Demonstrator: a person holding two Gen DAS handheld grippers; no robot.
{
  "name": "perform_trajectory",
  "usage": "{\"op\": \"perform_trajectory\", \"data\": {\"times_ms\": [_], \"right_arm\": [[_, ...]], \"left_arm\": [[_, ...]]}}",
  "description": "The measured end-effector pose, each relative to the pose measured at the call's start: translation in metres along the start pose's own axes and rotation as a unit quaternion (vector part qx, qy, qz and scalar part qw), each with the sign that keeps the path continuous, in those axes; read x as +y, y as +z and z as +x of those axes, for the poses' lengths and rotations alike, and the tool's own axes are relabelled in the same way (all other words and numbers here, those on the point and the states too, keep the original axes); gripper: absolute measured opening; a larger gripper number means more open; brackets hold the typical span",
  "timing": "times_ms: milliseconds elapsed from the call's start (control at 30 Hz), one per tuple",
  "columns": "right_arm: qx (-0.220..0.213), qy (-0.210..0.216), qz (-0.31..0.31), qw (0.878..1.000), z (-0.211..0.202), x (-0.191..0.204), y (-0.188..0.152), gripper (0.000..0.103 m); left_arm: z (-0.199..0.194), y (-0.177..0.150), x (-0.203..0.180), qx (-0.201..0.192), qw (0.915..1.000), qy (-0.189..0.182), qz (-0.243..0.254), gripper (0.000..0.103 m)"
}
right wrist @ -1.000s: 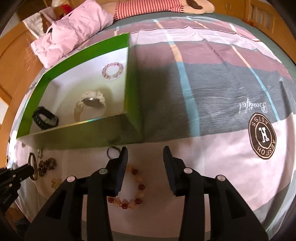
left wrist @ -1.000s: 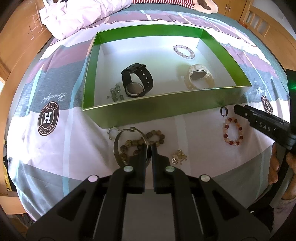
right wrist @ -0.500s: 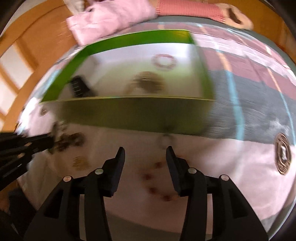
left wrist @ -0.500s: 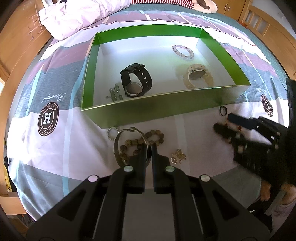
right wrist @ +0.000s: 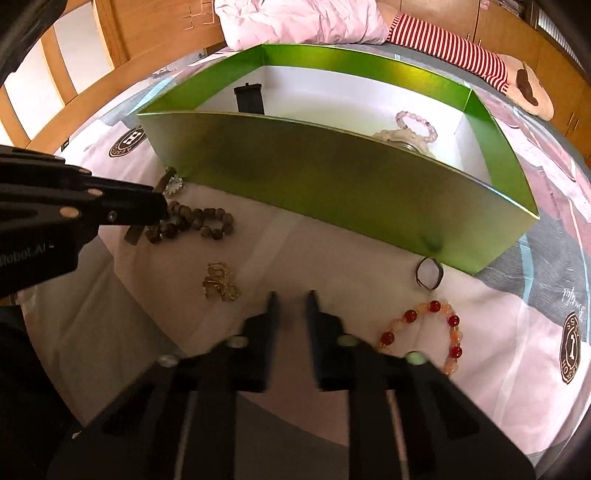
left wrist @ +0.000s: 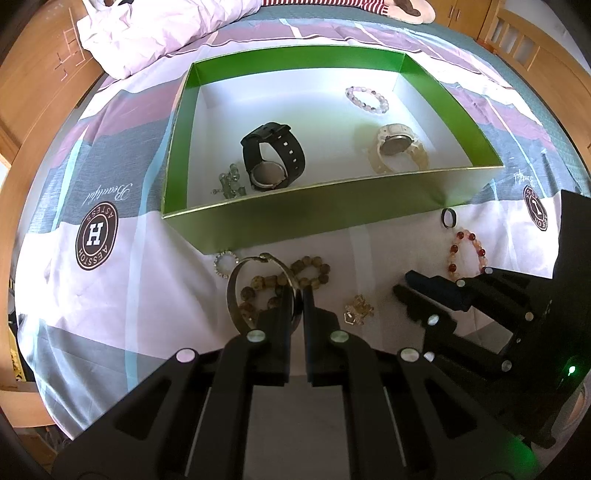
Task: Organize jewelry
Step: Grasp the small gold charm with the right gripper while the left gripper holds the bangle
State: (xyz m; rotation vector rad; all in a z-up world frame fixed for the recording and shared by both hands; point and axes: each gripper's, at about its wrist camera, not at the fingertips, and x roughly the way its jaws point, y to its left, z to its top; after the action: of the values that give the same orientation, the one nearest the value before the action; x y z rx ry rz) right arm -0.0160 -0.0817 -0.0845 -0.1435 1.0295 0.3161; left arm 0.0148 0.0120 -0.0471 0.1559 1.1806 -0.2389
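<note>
A green box [left wrist: 317, 218] [right wrist: 332, 192] holds a black watch [left wrist: 273, 158], a cream watch [left wrist: 399, 147], a pale bead bracelet [left wrist: 367, 99] and small green pieces [left wrist: 231, 182]. My left gripper [left wrist: 298, 295] is shut on a silver bangle [left wrist: 234, 291], held above a brown bead bracelet [left wrist: 306, 273] [right wrist: 195, 221] on the bedspread. My right gripper [right wrist: 291, 295] [left wrist: 402, 286] is open and empty, to the right of a gold clasp [right wrist: 219, 282] [left wrist: 356, 314]. A red bead bracelet [right wrist: 428, 332] and a black ring [right wrist: 428, 273] lie to its right.
A small crystal ring [left wrist: 225, 260] lies by the box's front left corner. A pink quilt [left wrist: 155, 33] and a striped pillow [right wrist: 443, 40] lie beyond the box. Wooden bed rails [right wrist: 92, 92] run along the sides.
My right gripper has swung left from over the red bead bracelet toward the gold clasp, and its jaws have narrowed. My left gripper stays still, holding the bangle.
</note>
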Motion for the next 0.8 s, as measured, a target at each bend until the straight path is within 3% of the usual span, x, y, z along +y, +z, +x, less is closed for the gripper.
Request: {"op": "perform_trajectory", "data": {"times_ms": [433,567,667,733,800], "right_arm": [[-0.004,0.002,0.018,1.0,-0.015,-0.016,0.004,0.003],[-0.017,-0.003,0.07,0.997,-0.027,-0.043,0.009,0.004],[-0.015,0.006,0.087,0.996,-0.026,-0.05,0.007,0.016],[-0.017,0.022,0.073,0.997,-0.024,-0.042,0.005,0.036],[-0.024,0.039,0.042,0.998,-0.026,-0.025,0.005,0.044]], "left_arm": [[0.001,0.002,0.006,0.0,1.0,-0.002,-0.007,0.006],[0.0,0.004,0.015,-0.001,0.9998,-0.003,-0.019,0.007],[-0.001,0.005,0.018,-0.001,0.9997,-0.006,-0.023,0.007],[0.0,0.005,0.017,-0.001,0.9997,-0.006,-0.022,0.007],[0.001,0.005,0.016,0.0,0.9998,-0.006,-0.021,0.007]]}}
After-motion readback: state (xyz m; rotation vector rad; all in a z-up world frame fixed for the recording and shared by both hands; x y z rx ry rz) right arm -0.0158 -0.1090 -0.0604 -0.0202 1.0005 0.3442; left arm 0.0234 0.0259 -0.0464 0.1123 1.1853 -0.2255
